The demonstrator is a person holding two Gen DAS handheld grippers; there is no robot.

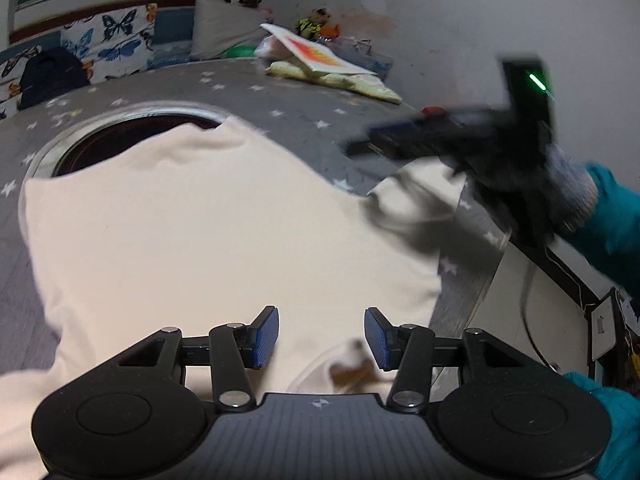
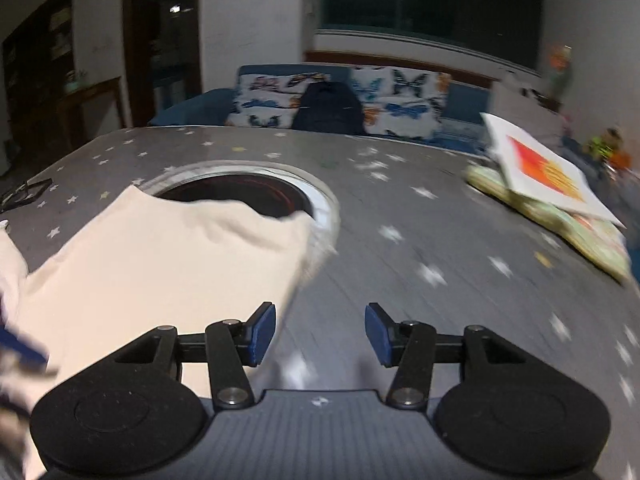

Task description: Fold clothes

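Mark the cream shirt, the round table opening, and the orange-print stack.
cream shirt (image 1: 208, 232), left wrist view, middle of the body panel
round table opening (image 2: 240, 194), right wrist view, dark interior
orange-print stack (image 2: 544, 172), right wrist view, top sheet's print

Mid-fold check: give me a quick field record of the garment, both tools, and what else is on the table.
garment: cream shirt spread on the star-print table cover, partly over the round recess
left tool: open, over the shirt's near part, gripping nothing
right tool: open, over bare cover beside the shirt's edge
sleeve: one sticks out under the right tool, blurred
other items: folded clothes pile at far right
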